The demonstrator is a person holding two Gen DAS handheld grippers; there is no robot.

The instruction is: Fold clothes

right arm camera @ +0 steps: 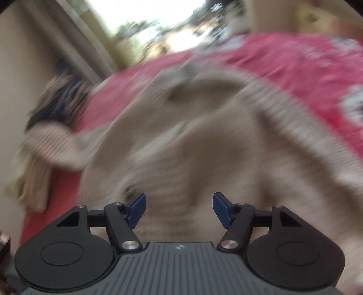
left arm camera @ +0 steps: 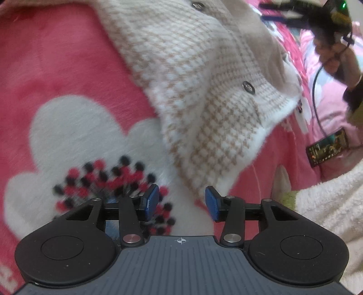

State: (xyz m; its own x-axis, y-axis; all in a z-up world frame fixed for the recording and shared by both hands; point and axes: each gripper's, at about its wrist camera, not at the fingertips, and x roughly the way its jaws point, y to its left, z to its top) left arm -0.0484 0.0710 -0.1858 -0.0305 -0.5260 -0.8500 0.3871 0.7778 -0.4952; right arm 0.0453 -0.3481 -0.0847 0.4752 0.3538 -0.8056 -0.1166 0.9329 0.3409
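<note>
Both tongs, left [left arm camera: 181, 203] and right [right arm camera: 179, 210], released, empty, over the cardigan [left arm camera: 204, 90], seemingly the same one in the blurred right view.

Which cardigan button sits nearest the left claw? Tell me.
The lower button, by the cardigan's hem corner; the other button lies far up at the picture's top edge.

A home bedroom: a pink plush blanket [left arm camera: 68, 68] with white flower shapes covers a soft bed. A lit phone [left arm camera: 327, 146] lies on it at three o'clock, and a bright window [right arm camera: 145, 20] stands at twelve o'clock beyond the bed
</note>
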